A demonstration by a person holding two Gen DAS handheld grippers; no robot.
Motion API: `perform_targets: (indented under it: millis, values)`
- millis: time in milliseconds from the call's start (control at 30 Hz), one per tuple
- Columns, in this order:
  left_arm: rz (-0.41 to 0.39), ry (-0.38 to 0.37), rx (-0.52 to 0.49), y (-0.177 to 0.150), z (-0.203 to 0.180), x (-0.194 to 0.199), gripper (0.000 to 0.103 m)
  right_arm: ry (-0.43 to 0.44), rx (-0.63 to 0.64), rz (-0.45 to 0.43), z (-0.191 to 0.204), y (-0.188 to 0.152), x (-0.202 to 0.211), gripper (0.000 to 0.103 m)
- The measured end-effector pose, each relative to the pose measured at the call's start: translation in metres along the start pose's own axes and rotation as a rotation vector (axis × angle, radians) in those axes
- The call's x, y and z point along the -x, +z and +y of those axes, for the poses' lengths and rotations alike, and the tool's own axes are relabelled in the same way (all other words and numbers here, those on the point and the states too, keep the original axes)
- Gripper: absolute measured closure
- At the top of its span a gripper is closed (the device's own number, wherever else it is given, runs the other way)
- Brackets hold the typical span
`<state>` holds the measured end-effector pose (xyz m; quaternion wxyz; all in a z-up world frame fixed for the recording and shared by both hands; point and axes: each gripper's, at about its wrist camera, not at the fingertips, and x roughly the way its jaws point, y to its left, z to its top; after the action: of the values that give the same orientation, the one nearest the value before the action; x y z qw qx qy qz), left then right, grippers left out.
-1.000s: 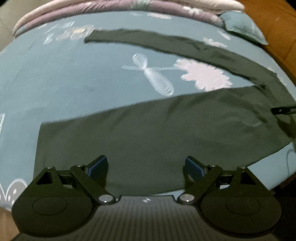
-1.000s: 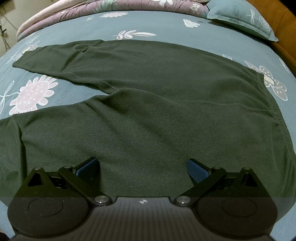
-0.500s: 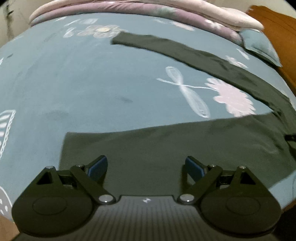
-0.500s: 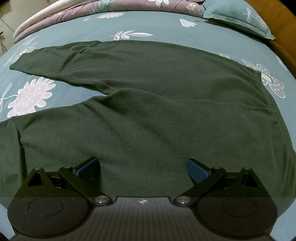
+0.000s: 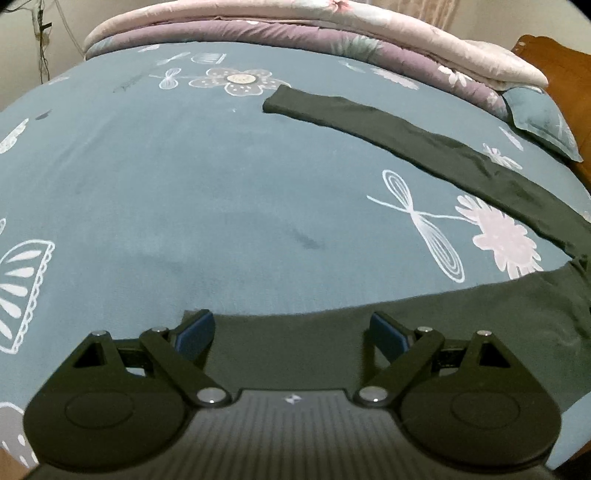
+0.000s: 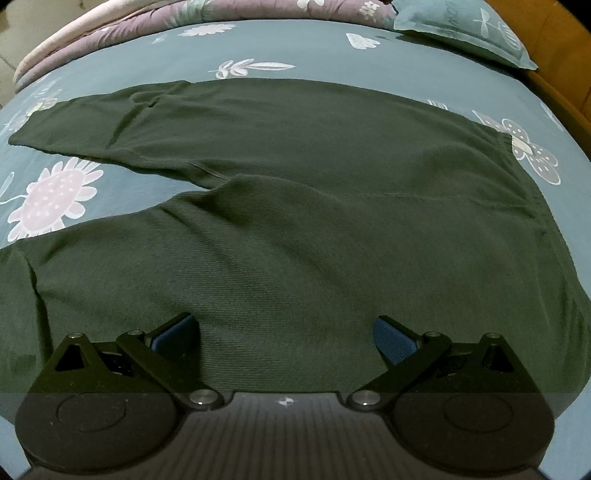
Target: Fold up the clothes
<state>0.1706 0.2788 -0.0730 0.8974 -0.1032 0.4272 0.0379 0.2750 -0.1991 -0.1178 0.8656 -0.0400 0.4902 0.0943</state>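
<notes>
Left gripper (image 5: pixel 291 328) hovers low over the near leg's cuff at 6 o'clock, jaws spread, empty. Right gripper (image 6: pixel 286 332) likewise spread over the seat. One pair of trousers (image 6: pixel 295 206) flat on one bed (image 5: pixel 184 192); one pillow (image 6: pixel 461 26) at 1 o'clock.

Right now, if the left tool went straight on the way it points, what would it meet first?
Probably the near leg of the dark green trousers, which lies between the open left tool's fingers. Past its edge comes the bare blue bedsheet. How high the tool sits above the cloth is unclear.
</notes>
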Motion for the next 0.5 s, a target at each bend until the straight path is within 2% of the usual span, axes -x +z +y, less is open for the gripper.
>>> perform_targets:
  millis: [300,500]
  values:
    - [-0.027,-0.091,-0.016,0.009,-0.019,0.015,0.012,-0.01,-0.016,0.005,0.0,0.001,0.0,0.0]
    - [0.012,-0.148,-0.154,0.004,-0.063,0.009,0.012,-0.015,-0.021,0.014,0.0,0.003,0.0,0.0]
